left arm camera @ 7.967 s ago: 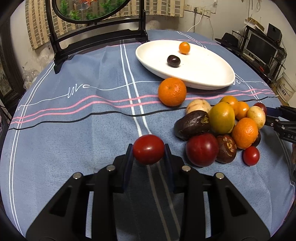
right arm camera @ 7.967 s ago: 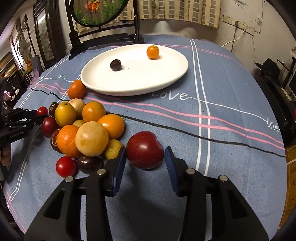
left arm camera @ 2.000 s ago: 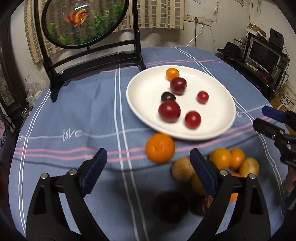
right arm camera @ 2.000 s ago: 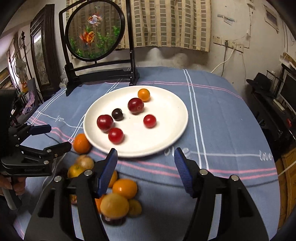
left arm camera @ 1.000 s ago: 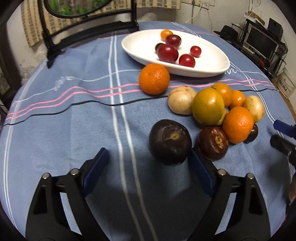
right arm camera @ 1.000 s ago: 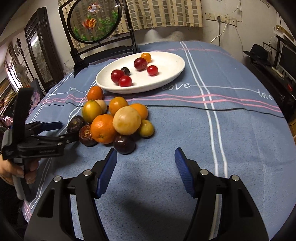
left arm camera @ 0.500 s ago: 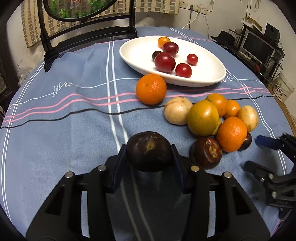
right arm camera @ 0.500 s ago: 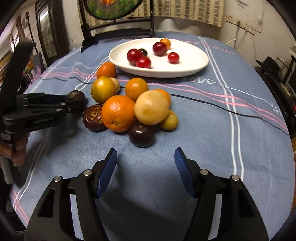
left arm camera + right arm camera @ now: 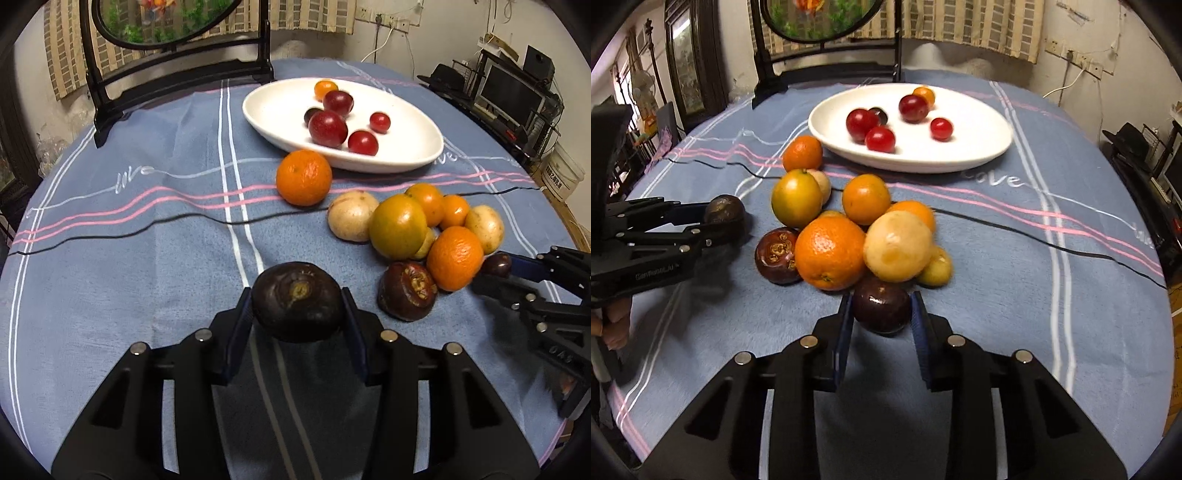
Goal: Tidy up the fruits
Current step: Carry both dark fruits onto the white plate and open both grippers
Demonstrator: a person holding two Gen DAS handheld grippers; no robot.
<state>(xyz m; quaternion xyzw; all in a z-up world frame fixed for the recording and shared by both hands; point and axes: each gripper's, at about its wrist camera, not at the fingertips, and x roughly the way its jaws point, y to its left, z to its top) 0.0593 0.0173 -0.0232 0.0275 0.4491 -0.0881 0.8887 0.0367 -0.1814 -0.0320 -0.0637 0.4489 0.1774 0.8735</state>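
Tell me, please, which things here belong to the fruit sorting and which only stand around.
Belong: left gripper clamping dark fruit; right gripper around dark plum; white plate; fruit pile.

Standing around: fish screen; monitor; tablecloth.

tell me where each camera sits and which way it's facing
Left wrist: rides on the left hand-held gripper, looking along its fingers across the table to the white plate; it is shut on a dark fruit.
Right wrist: rides on the right hand-held gripper, facing the fruit pile and plate; its fingers flank a dark plum.
Shared: plate, the big orange, and each view shows the other gripper.
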